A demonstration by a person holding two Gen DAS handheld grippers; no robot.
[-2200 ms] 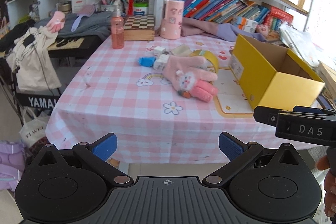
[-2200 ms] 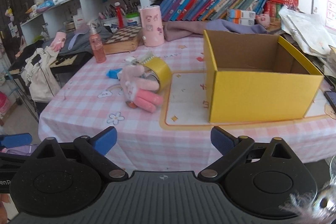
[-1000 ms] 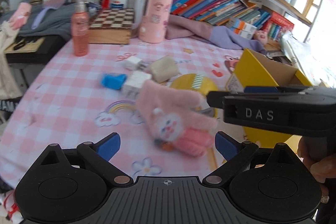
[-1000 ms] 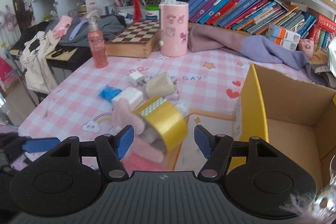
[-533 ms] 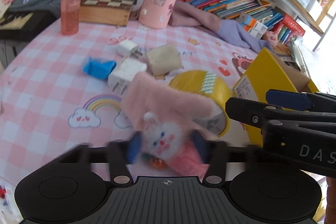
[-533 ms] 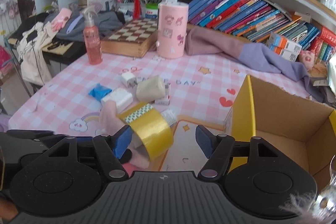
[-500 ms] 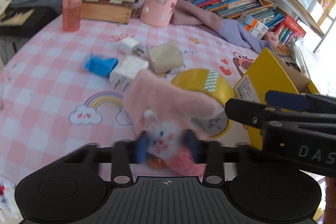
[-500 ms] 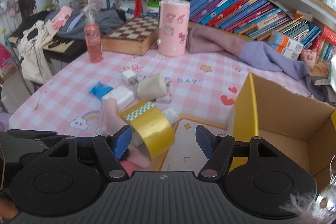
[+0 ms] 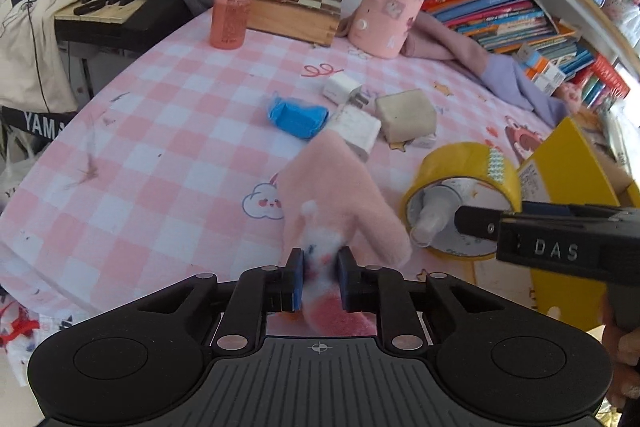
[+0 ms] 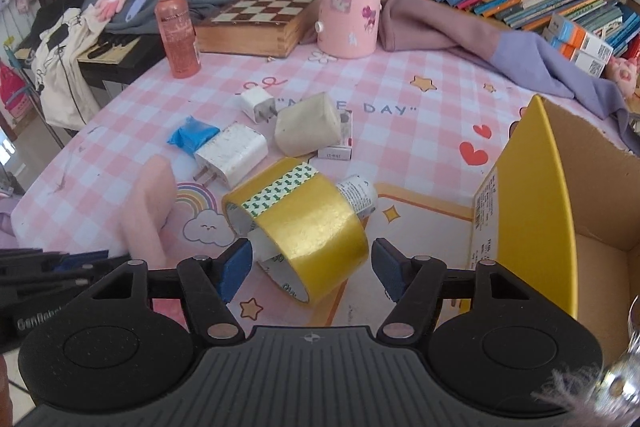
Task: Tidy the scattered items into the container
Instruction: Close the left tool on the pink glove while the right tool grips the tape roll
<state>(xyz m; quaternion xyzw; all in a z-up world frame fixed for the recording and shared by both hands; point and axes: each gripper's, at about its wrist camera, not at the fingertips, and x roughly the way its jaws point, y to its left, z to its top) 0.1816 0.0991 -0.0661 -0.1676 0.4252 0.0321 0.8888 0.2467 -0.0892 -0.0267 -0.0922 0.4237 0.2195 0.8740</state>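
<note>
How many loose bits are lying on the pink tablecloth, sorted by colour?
White: 3, two chargers and a small tube
Pink: 1, glove
Yellow: 1, tape roll
Blue: 1, wrapper
Beige: 1, block
Total: 7

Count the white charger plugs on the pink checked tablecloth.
2. A small charger plug lies near the "DAY" lettering; a larger charger plug lies beside the blue packet, just behind the yellow tape roll. More may hide under the clutter.
</note>
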